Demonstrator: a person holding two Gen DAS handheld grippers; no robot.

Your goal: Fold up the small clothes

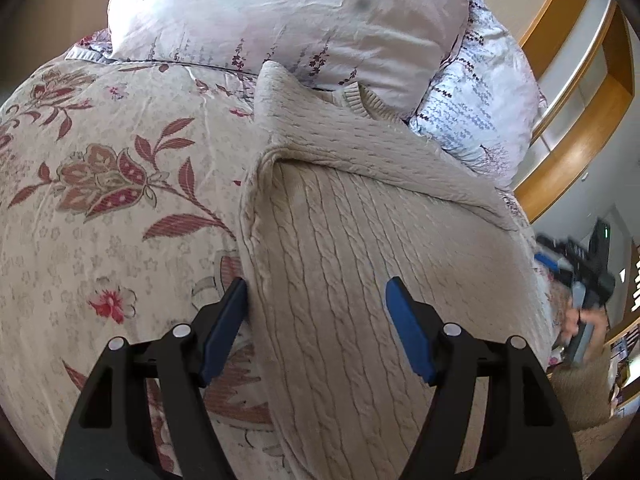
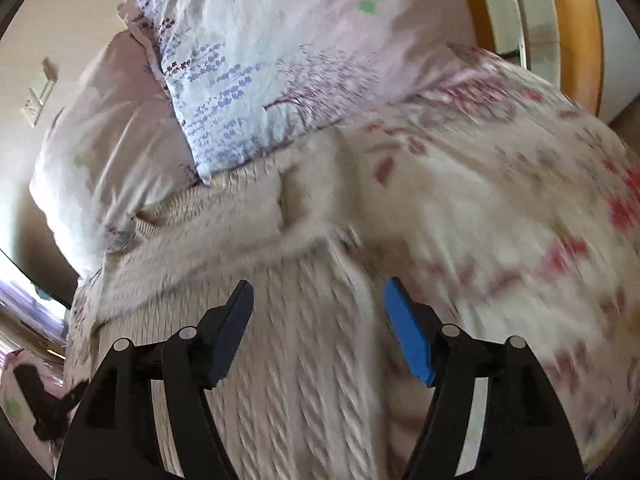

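Plainly, the cream cable-knit sweater [image 1: 360, 248] was laid on the floral bedspread [image 1: 100, 200] (below two pillows); left hand-held gripper [image 1: 316, 300] and right hand-held gripper [image 2: 318, 300] were held apart, nothing clamped.

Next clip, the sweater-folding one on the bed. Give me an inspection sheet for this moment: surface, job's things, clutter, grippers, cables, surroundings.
Surface: floral bedspread, wrinkled.
Job's things: beige cable-knit sweater lying on the bedspread, one sleeve folded across its body, collar toward the pillows.
Clutter: two pillows at the head; the sweater's top reaches them.
Grippers: left gripper open, straddling the sweater's left edge; right gripper open over the sweater's right edge, view motion-blurred. Neither grips.
Cables: nothing seen.
Surroundings: wooden headboard, beige wall.
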